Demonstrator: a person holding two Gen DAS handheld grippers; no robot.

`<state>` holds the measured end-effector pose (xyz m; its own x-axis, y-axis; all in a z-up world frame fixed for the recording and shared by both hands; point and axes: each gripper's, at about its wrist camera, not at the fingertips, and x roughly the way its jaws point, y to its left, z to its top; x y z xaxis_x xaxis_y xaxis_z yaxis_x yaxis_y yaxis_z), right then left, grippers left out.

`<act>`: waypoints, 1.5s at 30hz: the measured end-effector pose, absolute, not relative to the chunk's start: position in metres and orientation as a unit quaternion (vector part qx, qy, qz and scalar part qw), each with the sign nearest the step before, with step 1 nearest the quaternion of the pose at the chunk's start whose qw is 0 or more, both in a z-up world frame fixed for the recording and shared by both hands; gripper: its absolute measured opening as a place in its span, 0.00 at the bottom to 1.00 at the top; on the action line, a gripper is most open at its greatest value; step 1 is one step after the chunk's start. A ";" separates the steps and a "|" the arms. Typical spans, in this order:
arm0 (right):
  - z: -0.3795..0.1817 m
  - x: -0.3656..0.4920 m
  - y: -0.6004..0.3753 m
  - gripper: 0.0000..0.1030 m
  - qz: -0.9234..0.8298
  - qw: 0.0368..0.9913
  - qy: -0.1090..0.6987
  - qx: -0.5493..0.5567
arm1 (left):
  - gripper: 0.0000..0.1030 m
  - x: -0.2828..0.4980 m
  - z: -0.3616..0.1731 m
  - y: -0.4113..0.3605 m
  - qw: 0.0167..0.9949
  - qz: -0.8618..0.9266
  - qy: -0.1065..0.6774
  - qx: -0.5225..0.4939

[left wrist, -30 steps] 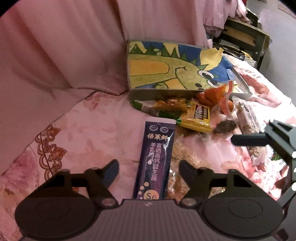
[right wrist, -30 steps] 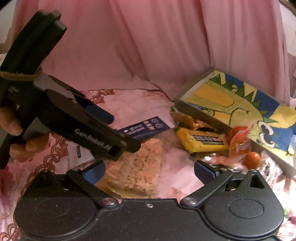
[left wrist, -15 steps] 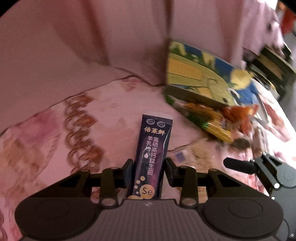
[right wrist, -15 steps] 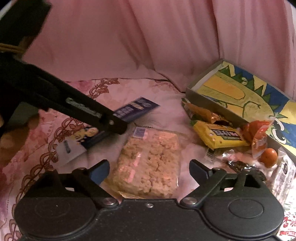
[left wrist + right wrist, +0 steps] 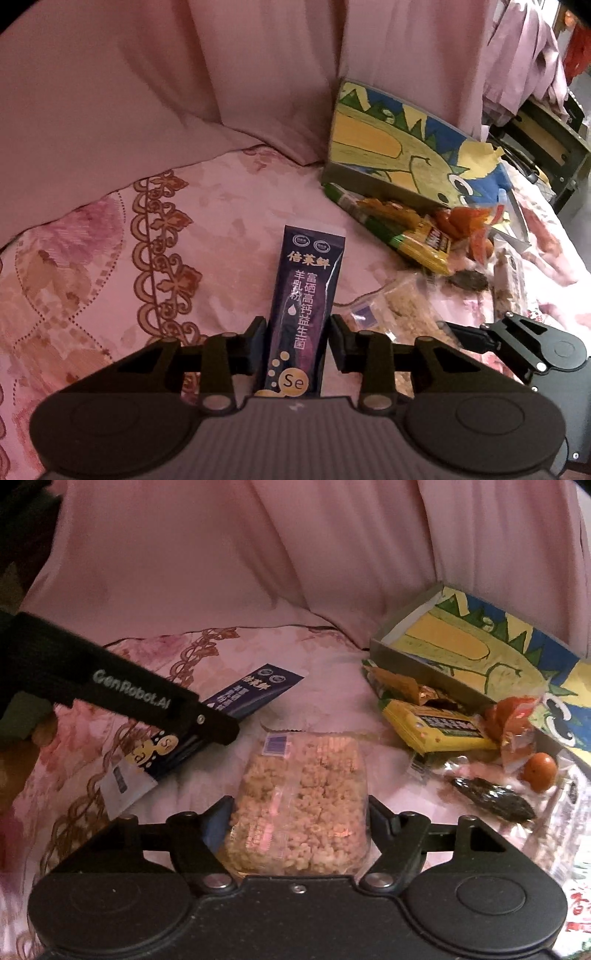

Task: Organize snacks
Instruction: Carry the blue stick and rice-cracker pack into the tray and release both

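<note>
My left gripper [image 5: 297, 338] is shut on a dark purple sachet [image 5: 308, 295] with gold writing, held over the pink bedspread; the sachet also shows in the right wrist view [image 5: 255, 694] under the left gripper's arm [image 5: 147, 701]. My right gripper [image 5: 297, 818] has its fingers on both sides of a clear pack of puffed-grain snack [image 5: 299, 805] lying on the bed. The pack also shows in the left wrist view [image 5: 402, 310].
A box with a dinosaur picture [image 5: 491, 653] stands at the right against pink drapery. By it lie a yellow bar [image 5: 439, 727], an orange wrapper [image 5: 406, 688], orange candies [image 5: 539, 771], a dark wrapped piece [image 5: 495, 801] and white packets [image 5: 511, 273].
My left gripper has closed on the purple sachet and swung left with it. My right gripper has narrowed from wide open around the puffed-grain pack.
</note>
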<state>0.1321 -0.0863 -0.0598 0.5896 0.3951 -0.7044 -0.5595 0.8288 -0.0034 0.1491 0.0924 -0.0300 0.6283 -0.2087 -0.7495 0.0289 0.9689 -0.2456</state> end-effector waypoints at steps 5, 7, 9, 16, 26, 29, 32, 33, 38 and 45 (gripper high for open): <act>-0.051 0.115 -0.104 0.73 0.282 0.889 0.331 -0.140 | 0.38 0.145 -0.024 0.081 0.899 -0.075 0.419 -0.099; -0.046 0.108 -0.113 0.73 0.286 0.892 0.315 -0.151 | 0.38 0.143 -0.020 0.076 0.901 -0.078 0.415 -0.099; -0.040 0.101 -0.122 0.73 0.288 0.896 0.296 -0.162 | 0.38 0.142 -0.016 0.072 0.903 -0.080 0.411 -0.099; -0.011 0.103 -0.165 0.73 0.257 0.922 0.245 -0.152 | 0.37 0.159 0.005 0.050 0.910 -0.092 0.391 -0.099; 0.012 0.177 -0.233 0.73 0.135 0.959 0.235 -0.080 | 0.37 0.244 0.049 -0.008 0.914 -0.118 0.382 -0.062; 0.012 0.209 -0.255 0.73 0.103 0.965 0.235 -0.059 | 0.37 0.282 0.055 -0.024 0.912 -0.107 0.382 -0.104; 0.008 0.238 -0.277 0.73 0.068 0.969 0.232 -0.045 | 0.37 0.317 0.053 -0.042 0.917 -0.091 0.363 -0.139; 0.006 0.248 -0.284 0.73 0.057 0.970 0.232 -0.040 | 0.37 0.326 0.050 -0.046 0.918 -0.087 0.355 -0.152; -0.011 0.296 -0.307 0.73 0.012 0.968 0.251 -0.002 | 0.37 0.362 0.021 -0.061 0.920 -0.056 0.336 -0.192; -0.044 0.325 -0.307 0.73 0.015 0.958 0.285 -0.001 | 0.37 0.382 -0.020 -0.075 0.909 -0.053 0.363 -0.197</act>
